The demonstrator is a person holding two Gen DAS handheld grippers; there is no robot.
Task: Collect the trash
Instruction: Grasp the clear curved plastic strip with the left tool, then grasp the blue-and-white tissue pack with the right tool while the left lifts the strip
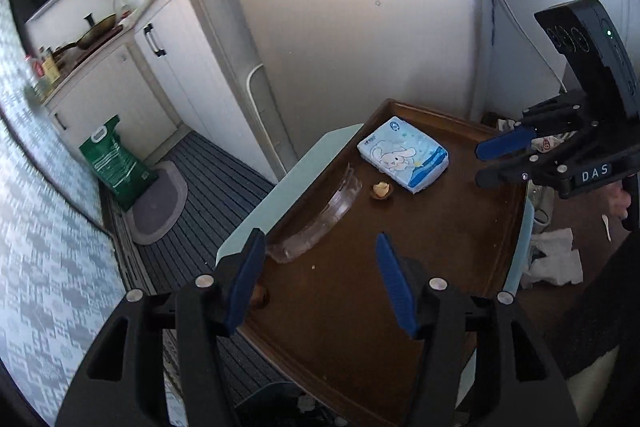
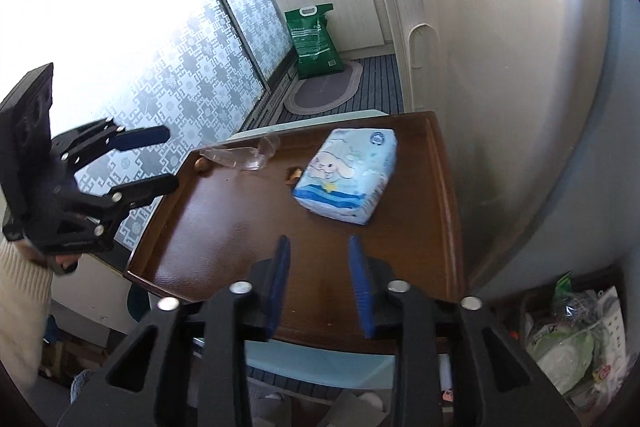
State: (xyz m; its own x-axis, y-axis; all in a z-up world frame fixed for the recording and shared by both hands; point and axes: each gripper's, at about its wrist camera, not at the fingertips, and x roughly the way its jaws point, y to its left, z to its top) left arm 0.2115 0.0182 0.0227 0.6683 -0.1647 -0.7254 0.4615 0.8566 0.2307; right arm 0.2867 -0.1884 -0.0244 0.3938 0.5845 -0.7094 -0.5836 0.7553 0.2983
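The dark brown surface (image 1: pixel 400 267) carries a blue-and-white tissue pack (image 1: pixel 403 154) near its far end, a small nutshell-like scrap (image 1: pixel 382 190) just beside the pack, a crumpled clear plastic wrapper (image 1: pixel 320 215) along the window-side edge, and another small brown scrap (image 1: pixel 259 297) at that edge close to the left gripper (image 1: pixel 320 281). The left gripper hovers over the near part of the surface with its jaws spread wide and nothing between them. The right gripper (image 2: pixel 320 283) hangs over the opposite edge, jaws moderately apart and empty.
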